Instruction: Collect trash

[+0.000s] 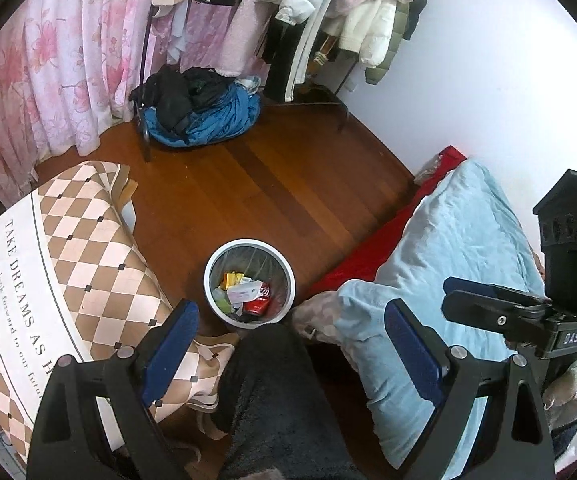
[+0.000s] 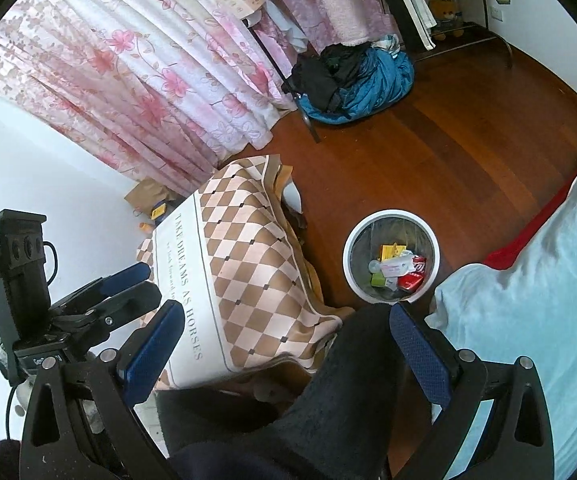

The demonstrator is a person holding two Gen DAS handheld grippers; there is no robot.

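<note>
Wooden floor (image 1: pixel 272 184) runs back to a flowered pink curtain (image 1: pixel 48 64) and a rack of hanging clothes (image 1: pixel 248 16), with a heap of dark and blue clothing (image 1: pixel 200 112) dumped at the rack's foot, well beyond either pair of jaws. Going left to right in the left wrist view, a checked cloth (image 1: pixel 68 264) printed with lettering drapes over some piece of furniture just past the left gripper's (image 1: pixel 292 344) left-hand finger; both its blue-padded fingers stand wide apart with nothing between them but a dark fuzzy trouser leg (image 1: pixel 280 392) below. Straight ahead of those jaws, just past the fingertips, sits the white bin (image 1: pixel 224 258) on the floor, lined with a clear bag and holding a red can (image 1: pixel 258 300), crumpled paper and yellow and green wrappers, so the rubbish looks already gathered where it belongs. To the right lies a pale blue quilt (image 1: pixel 460 248) over a red sheet (image 1: pixel 376 248), the bed's edge close beside the bin, handy for someone seated there. The right gripper (image 2: pixel 286 354) is likewise spread wide and empty, bin ahead and slightly right of its jaws. Both seem lifted clear, their loads dropped.
</note>
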